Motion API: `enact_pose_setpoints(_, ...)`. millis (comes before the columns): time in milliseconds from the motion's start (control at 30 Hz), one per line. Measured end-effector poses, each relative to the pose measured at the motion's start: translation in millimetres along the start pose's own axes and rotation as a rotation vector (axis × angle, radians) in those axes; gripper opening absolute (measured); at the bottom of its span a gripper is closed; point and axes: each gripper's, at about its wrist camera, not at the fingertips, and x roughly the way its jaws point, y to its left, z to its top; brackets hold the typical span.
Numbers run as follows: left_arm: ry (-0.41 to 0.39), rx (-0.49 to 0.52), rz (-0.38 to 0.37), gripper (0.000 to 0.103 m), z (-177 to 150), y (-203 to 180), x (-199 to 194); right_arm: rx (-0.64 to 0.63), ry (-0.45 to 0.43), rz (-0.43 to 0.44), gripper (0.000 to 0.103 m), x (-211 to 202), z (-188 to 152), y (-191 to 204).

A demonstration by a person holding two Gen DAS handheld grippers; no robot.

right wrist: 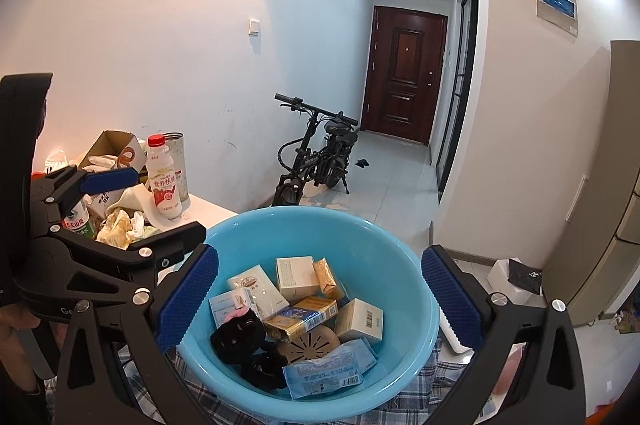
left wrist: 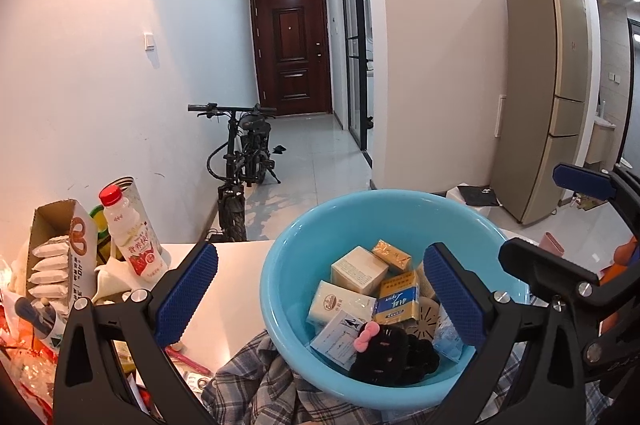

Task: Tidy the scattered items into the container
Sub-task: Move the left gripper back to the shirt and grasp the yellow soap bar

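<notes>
A light blue plastic basin (left wrist: 288, 265) (right wrist: 400, 257) sits on a plaid cloth (left wrist: 256, 381) on a white table. It holds several small boxes, a gold packet (left wrist: 392, 255), a blue packet (right wrist: 324, 371) and a black hair scrunchie with a pink bow (left wrist: 384, 353). My left gripper (left wrist: 320, 293) is open and empty, held over the basin's near left side. My right gripper (right wrist: 320, 297) is open and empty, straddling the basin. Each gripper shows at the edge of the other's view.
At the table's left stand a strawberry milk bottle (left wrist: 134, 237) (right wrist: 162, 181), an open cardboard box of packets (left wrist: 60, 257), a metal can and crumpled wrappers (right wrist: 120, 225). Beyond the table are a black e-bike (left wrist: 240, 161), a hallway door and a fridge (left wrist: 544, 97).
</notes>
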Motion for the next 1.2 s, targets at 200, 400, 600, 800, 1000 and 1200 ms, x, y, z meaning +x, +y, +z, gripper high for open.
enact_pose_setpoints(200,-0.002,0.026,-0.019,0.102,-2,-9,-2,0.018,-0.018,0.008,0.103,-13,0,-2)
enact_pose_setpoints(400,-0.013,0.105,0.021,0.102,-4,-28,-4,0.029,-0.011,-0.007,0.103,-31,-18,-7)
enact_pose_setpoints(600,-0.023,0.117,0.019,0.102,-4,-33,-11,0.024,0.018,-0.019,0.103,-53,-53,-14)
enact_pose_setpoints(800,-0.024,0.115,-0.031,0.102,-10,-38,-33,0.021,0.054,0.006,0.103,-71,-95,-18)
enact_pose_setpoints(1000,0.047,0.223,-0.057,0.102,-77,-51,-65,0.067,0.081,-0.031,0.103,-68,-130,-42)
enact_pose_setpoints(1200,0.181,0.292,-0.138,0.102,-165,-66,-53,0.162,0.090,-0.029,0.103,-57,-152,-70)
